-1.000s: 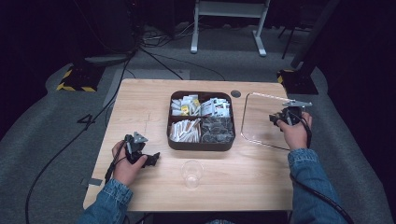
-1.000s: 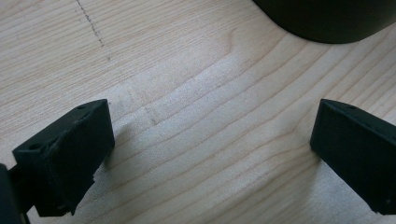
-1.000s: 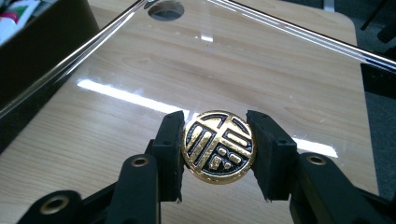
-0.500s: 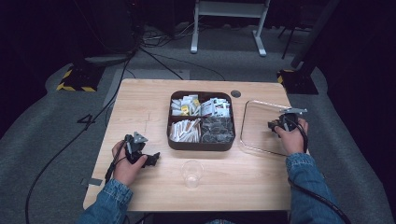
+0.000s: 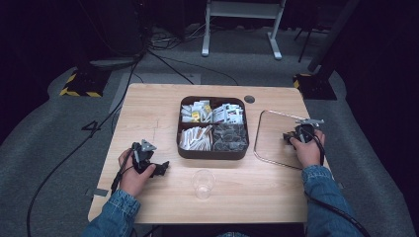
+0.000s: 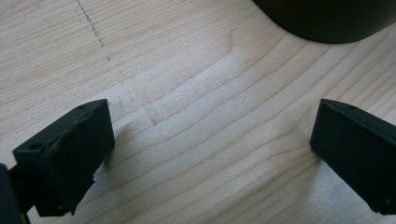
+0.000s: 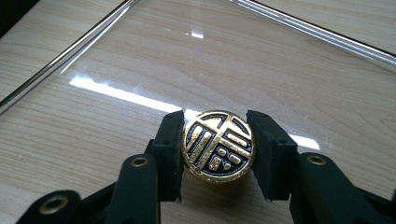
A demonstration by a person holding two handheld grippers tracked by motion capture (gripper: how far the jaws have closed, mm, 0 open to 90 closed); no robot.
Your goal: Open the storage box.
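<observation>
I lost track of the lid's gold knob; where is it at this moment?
The gold knob sits clamped in the right gripper, on the clear lid at the table's right, beside the dark box.

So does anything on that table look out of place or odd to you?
Nothing looks spilled or broken. One curiosity: the clear lid lies flat on the table beside the compartment box, and the right gripper grips its gold-and-black round knob.
</observation>
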